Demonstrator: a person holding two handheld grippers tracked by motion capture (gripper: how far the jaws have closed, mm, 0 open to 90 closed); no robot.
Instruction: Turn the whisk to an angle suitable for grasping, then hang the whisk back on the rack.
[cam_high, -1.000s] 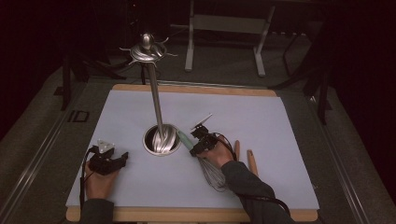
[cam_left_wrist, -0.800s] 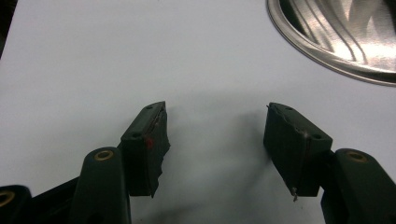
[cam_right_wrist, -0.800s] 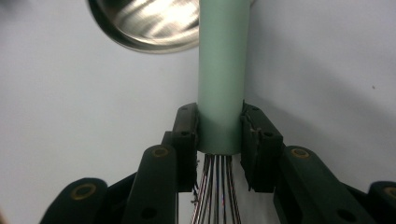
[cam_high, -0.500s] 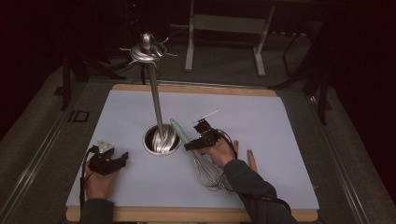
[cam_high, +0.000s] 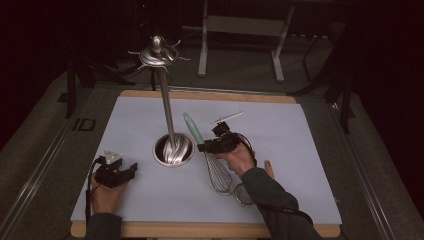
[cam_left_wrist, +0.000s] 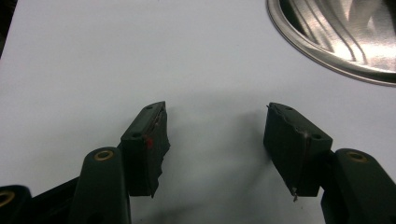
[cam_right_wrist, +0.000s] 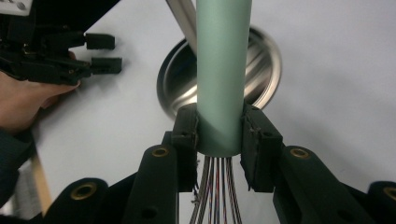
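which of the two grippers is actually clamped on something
The right gripper: its jaws pinch the whisk's pale green handle just above the wires. The left gripper rests on the white mat, jaws apart with nothing between them.

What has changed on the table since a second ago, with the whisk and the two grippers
The right gripper, clamped on the whisk at the bottom of its green handle, has lifted it: the handle end now tilts up toward the stand's pole and the wire end has come off the white mat. The left gripper stayed put, jaws open with nothing between them, and the utensil stand hasn't moved.
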